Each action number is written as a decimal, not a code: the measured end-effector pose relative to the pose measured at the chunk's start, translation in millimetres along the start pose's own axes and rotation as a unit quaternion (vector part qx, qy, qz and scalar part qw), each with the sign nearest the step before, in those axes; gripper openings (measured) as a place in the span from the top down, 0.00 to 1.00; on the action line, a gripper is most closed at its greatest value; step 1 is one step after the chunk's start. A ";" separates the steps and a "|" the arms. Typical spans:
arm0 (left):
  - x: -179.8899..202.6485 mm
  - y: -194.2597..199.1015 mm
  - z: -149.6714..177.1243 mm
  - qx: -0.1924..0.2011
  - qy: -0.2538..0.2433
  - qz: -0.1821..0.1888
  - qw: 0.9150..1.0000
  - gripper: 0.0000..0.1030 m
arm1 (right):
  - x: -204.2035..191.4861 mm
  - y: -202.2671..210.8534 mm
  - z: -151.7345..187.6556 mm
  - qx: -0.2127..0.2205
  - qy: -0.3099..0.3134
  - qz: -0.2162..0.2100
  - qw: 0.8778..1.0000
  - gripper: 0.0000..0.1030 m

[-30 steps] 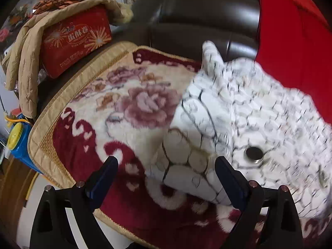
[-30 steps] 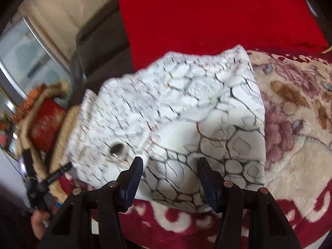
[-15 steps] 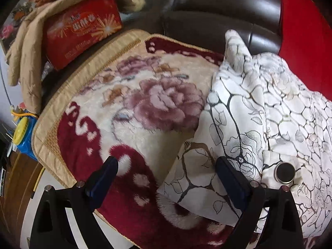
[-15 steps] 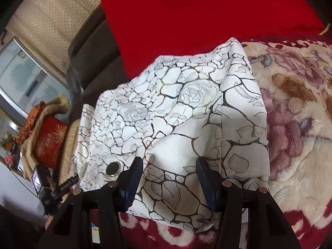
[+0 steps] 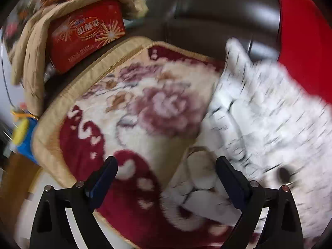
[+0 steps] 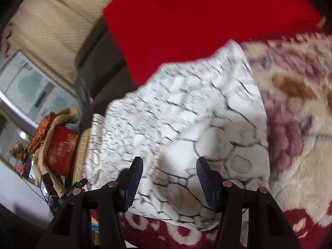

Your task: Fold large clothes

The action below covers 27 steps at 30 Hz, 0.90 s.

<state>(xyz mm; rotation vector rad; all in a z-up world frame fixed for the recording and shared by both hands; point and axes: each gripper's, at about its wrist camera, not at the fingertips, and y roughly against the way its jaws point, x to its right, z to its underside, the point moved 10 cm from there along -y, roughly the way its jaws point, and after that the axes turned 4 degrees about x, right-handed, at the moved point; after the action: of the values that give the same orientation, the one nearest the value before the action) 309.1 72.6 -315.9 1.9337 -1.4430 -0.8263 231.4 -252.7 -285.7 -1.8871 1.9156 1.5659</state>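
Note:
A white garment with a black crackle print (image 5: pixel 259 124) lies folded on a floral red and cream blanket (image 5: pixel 128 112) over the sofa seat. It carries a dark round button (image 5: pixel 283 173). My left gripper (image 5: pixel 166 178) is open and empty, with the garment's near left corner between its fingers. In the right wrist view the same garment (image 6: pixel 197 114) fills the middle. My right gripper (image 6: pixel 169 178) is open and empty just above the garment's near edge. Both views are blurred by motion.
A red snack box (image 5: pixel 85 35) under a beige quilted cloth (image 5: pixel 31 58) stands at the sofa's left end. A red cloth (image 6: pixel 197 20) covers the dark leather backrest (image 5: pixel 217 20). The blanket's front edge drops to the floor. A blue and yellow object (image 5: pixel 22 132) sits at the far left.
Both grippers stay open. The left view has shifted slightly and the garment has moved, now blurred. The right gripper has come closer over the garment's near edge.

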 end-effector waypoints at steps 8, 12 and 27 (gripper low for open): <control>8.2 43.7 -15.8 0.086 -0.034 0.003 0.996 0.07 | -19.6 17.6 -3.2 0.043 0.042 -0.015 0.998 0.43; 10.5 57.6 -23.3 0.112 -0.041 0.007 0.993 0.07 | -45.9 19.8 3.9 0.053 0.082 -0.036 0.995 0.43; 18.9 70.5 -29.3 0.129 -0.042 0.036 0.990 0.07 | -77.3 -4.5 20.8 0.036 0.112 -0.042 0.992 0.43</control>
<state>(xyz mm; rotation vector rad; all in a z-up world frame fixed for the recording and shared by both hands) 293.0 39.7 -246.3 2.0401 -1.7317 -0.7243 242.9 -181.8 -250.1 -2.1622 1.9142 1.2917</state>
